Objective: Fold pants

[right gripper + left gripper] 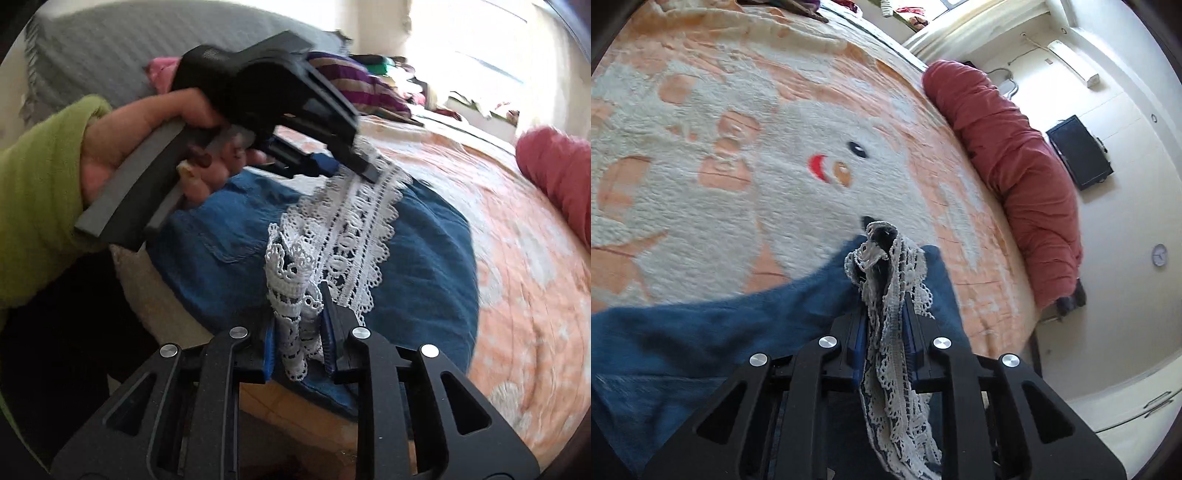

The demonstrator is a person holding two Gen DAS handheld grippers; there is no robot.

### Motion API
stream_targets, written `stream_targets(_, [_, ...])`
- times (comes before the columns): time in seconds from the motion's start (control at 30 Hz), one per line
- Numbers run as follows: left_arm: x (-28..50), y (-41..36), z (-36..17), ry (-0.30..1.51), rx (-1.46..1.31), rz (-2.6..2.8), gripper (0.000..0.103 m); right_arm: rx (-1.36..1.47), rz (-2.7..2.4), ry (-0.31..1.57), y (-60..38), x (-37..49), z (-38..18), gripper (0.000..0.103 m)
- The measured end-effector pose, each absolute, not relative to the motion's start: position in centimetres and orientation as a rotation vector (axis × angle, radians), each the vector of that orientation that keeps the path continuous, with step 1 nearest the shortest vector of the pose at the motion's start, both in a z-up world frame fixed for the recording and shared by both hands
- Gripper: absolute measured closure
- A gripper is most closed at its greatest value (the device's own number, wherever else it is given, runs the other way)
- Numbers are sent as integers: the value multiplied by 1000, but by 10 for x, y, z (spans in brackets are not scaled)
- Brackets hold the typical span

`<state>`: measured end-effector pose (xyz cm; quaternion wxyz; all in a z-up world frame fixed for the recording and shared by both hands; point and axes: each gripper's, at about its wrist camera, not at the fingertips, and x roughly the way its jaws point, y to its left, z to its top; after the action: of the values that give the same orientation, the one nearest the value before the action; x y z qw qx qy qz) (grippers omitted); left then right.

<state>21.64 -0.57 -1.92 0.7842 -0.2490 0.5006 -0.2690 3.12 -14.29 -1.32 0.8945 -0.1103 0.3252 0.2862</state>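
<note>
Much of the pants [413, 251] is hard to follow: the blue denim runs out of the bottom of both views, and the grippers' black frames hide where the fabric goes beneath them. The edges of the right wrist view are blurred, so the heap of clothes [369, 81] at the far end of the bed cannot be sorted into items.

The pants lie on the bed's orange and cream blanket [701, 129] near its edge, with a band of white lace trim [351, 229] lifted off the denim. A rolled red quilt [1015, 166] lies along the far side of the bed, well apart from the pants. A grey cover [129, 44] shows behind the left hand [147, 140] (its sleeve is green).

The left gripper [884, 325] is closed on bunched lace trim, its blue pads pressing the lace from both sides. The right gripper [299, 332] is likewise pinched on a folded clump of the same trim, so the lace hangs stretched between the two above the denim.
</note>
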Motion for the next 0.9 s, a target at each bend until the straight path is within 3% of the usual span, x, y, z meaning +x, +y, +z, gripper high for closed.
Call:
stream_targets(0.07, [223,1,-37,1130,-552,-547,77,-272,606,697,-127,31,-22,83])
stream_targets(0.17, [227,7,-51,1169,-579,-528,73,-286,636,717,-116,28,-29,70])
stream_targets(0.2, [228,6,-51,1169,-580,-530,72,-285,657,712,-115,24,-28,70])
stream_targets(0.27, [227,6,-44,1152,-562,-532,55,-264,696,696,-118,17,-22,69])
stream_targets(0.43, [217,16,-23,1093,-527,-503,43,-155,727,656,-146,3,-1,65])
stream_targets(0.63, [171,39,-1,1012,-538,-462,43,-109,588,641,-198,6,6,65])
stream_targets(0.9, [74,13,-1,964,-470,-455,43,18,402,682,-262,35,-1,61])
